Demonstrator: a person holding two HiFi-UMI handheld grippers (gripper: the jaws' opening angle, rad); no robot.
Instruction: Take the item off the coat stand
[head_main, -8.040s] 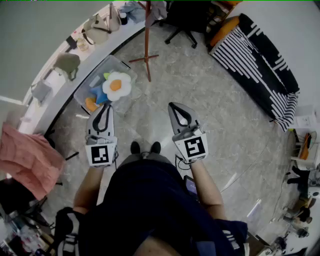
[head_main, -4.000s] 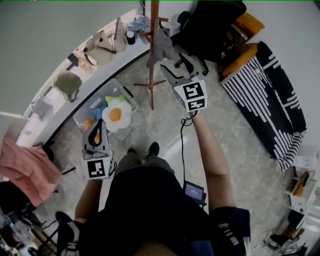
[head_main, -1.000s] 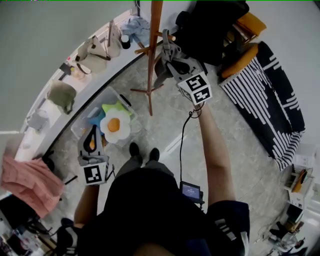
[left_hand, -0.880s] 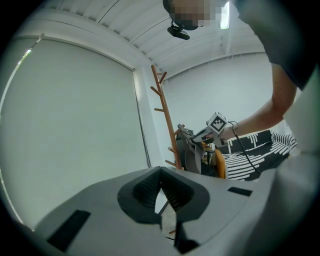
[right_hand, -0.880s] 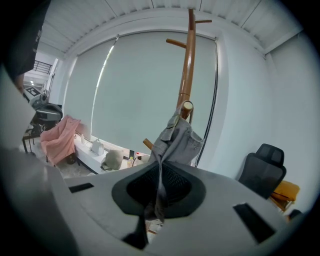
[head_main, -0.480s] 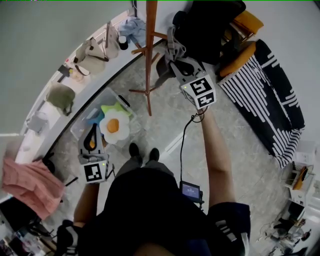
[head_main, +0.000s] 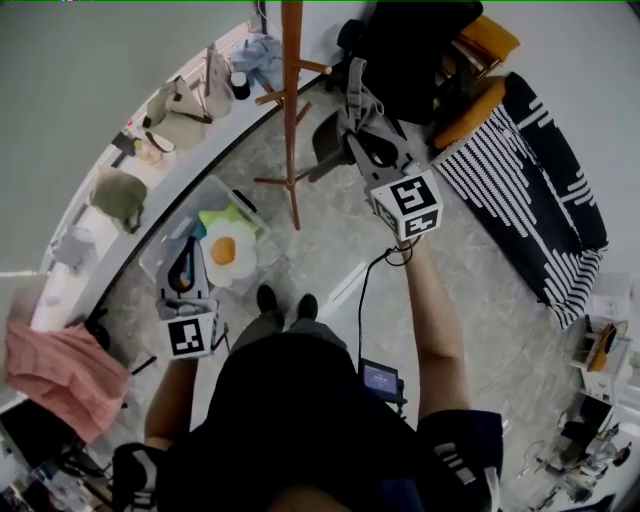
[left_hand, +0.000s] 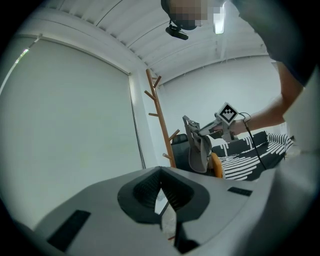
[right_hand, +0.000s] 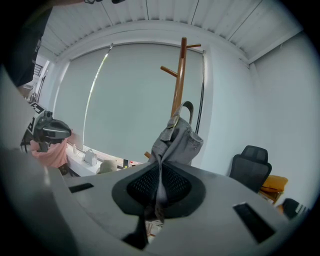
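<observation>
Though it hung close against the pegs a second ago, grey fabric item (right_hand: 179, 139): now off the coat stand (head_main: 290, 110). It hangs in the air to the right of the pole in the head view, and the left gripper view shows a clear gap between the two.
Right hand-held gripper (right_hand: 160, 172): pads pressed on a fold of the grey fabric item, pinching it. It is held out at arm's length. Since a second ago it has drawn away from the pole toward the striped sofa (head_main: 540, 170) and come a little higher.
Eight seconds ago: both hand-held grippers sat low in front of the person, and the item was up on the stand.
Left hand-held gripper (left_hand: 160, 174): jaws pressed together with nothing between them. It sits low at the person's left, over the clear box (head_main: 232, 195) that holds the flower-shaped cushion (head_main: 226, 250), much where it was a second ago.
Bench (head_main: 110, 250): bags and a green hat lie along it as before, with a pink cloth (head_main: 60, 365) near its near end.
Markings: a black-and-white square marker on the cube of each hand-held gripper.
Small screen (head_main: 381, 381): at the person's waist, lit, its display too small to read.
</observation>
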